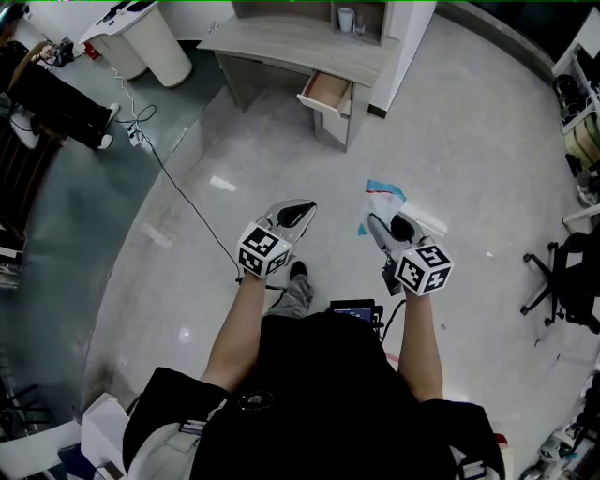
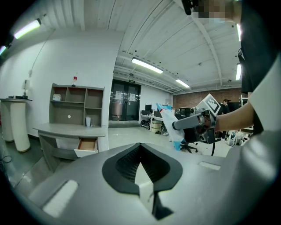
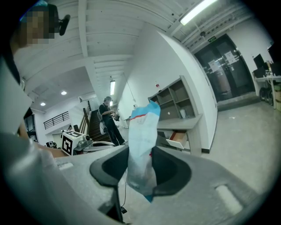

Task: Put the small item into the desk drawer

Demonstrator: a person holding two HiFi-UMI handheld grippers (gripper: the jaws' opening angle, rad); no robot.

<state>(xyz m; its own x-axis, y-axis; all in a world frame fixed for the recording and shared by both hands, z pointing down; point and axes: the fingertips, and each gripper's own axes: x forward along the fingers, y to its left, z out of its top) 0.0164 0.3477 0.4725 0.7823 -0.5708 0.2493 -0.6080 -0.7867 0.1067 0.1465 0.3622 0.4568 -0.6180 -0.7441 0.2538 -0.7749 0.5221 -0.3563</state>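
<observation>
The small item is a white packet with blue ends (image 1: 384,200). My right gripper (image 1: 379,221) is shut on it and holds it upright over the floor; it fills the gap between the jaws (image 3: 141,147). The left gripper view shows the same packet (image 2: 169,124) off to the right. Empty and beside it, my left gripper (image 1: 307,206) has its tips meeting (image 2: 140,145). The grey desk (image 1: 281,49) stands ahead, well beyond both grippers. Its wood-lined drawer (image 1: 326,90) is pulled open and also shows in both gripper views (image 2: 86,144) (image 3: 177,139).
A black cable (image 1: 178,183) runs across the floor at the left. White round bins (image 1: 150,39) stand left of the desk, with a seated person (image 1: 47,89) near them. An office chair (image 1: 562,277) is at the right. A cup (image 1: 346,19) sits on the desk shelf.
</observation>
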